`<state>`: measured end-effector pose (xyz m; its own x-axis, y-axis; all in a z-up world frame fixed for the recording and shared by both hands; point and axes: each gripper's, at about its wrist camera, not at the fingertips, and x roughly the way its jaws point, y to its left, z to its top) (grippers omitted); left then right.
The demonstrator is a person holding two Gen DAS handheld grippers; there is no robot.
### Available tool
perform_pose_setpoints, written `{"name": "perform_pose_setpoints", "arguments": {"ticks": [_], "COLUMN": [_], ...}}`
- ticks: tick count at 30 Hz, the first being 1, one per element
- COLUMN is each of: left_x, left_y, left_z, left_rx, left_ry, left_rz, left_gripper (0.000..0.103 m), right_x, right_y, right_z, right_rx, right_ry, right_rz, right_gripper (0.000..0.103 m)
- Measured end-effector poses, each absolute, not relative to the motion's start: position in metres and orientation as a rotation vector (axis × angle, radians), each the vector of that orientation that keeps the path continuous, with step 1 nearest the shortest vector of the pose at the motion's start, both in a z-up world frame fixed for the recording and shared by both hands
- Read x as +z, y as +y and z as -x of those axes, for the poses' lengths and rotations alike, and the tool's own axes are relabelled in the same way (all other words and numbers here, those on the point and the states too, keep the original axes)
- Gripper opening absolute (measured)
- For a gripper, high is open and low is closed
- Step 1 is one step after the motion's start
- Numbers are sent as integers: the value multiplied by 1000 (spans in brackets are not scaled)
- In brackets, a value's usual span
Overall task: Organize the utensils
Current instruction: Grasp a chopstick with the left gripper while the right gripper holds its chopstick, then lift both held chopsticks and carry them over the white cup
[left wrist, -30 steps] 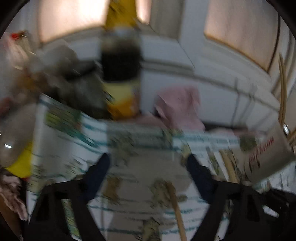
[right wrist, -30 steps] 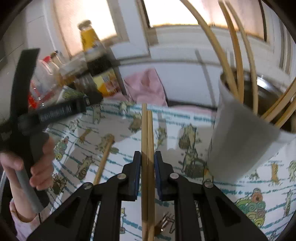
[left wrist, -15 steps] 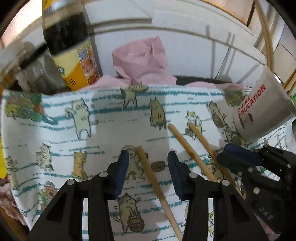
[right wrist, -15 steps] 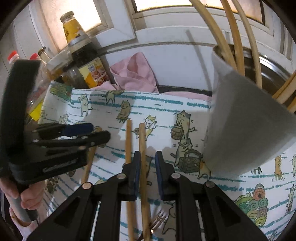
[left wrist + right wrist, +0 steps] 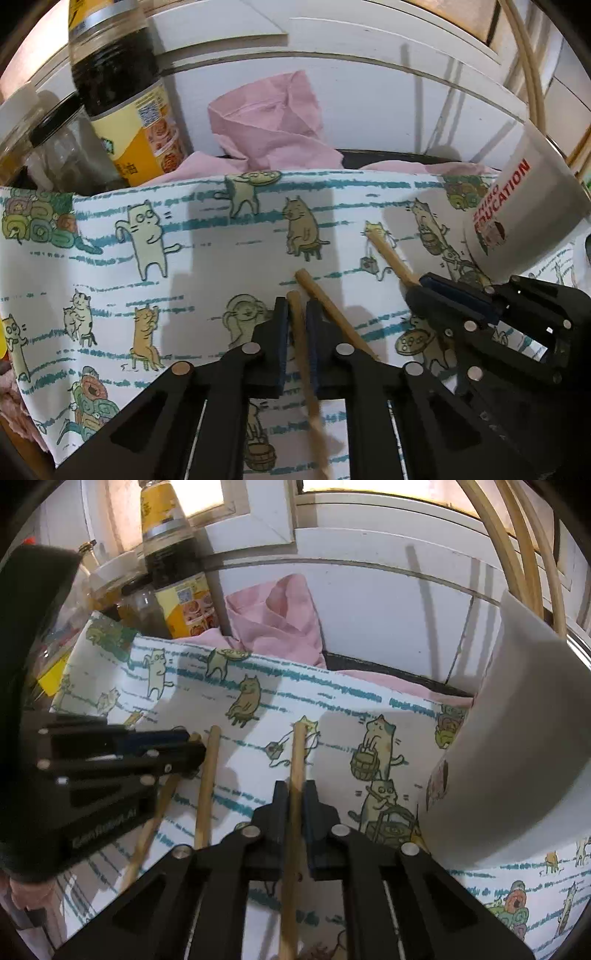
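Three wooden chopsticks lie on the cat-print cloth (image 5: 207, 236), all running roughly toward the wall. Left gripper (image 5: 296, 314): its jaws have just been closing and now pinch the leftmost chopstick (image 5: 301, 339) near its far tip; the rest of that stick runs back under the tool. In the left wrist view the middle chopstick (image 5: 325, 299) lies just beside it on the right, loose on the cloth, its tip slightly farther forward. Right gripper (image 5: 294, 797): jaws together on the rightmost chopstick (image 5: 297, 760), which passes straight between the pads and sticks out well beyond them toward the wall. The same stick shows in the left view with its tip over a small cat drawing, the right tool's blue pads closed over it. In the right view the left tool sits at the left edge, its fingertips beside the two left sticks. White paper cup (image 5: 524, 218) with red lettering stands at the right end of the cloth, near the right gripper, with several long pale sticks (image 5: 517, 550) rising out of it. Behind the cloth: crumpled pink cloth (image 5: 269, 122) against the white wall, and a dark sauce bottle (image 5: 122, 88) with a yellow label at the far left corner, other jars beside it.
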<state>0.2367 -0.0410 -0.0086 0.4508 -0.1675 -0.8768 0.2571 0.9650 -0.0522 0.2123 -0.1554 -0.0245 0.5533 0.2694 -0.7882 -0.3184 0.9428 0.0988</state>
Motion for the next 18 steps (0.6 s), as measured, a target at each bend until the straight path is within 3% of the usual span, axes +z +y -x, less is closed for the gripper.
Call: {"name": "perform_pose_setpoints", "arguments": {"ticks": [3, 8, 18], "left_x": [-9, 6, 89], "left_y": [-43, -32, -6], "left_z": [-238, -233, -178], "left_rx": [-257, -291, -464], "left_ry": [1066, 1001, 584], "left_rz": [-99, -35, 126], "left_gripper": [7, 6, 6], "right_x": [-18, 32, 102], "right_y": [-165, -187, -246], "right_z": [-208, -181, -130], "right_rx": [391, 466, 520], "right_ry": [919, 725, 370], "right_rz": [-1, -112, -310], "right_gripper": [7, 7, 7]}}
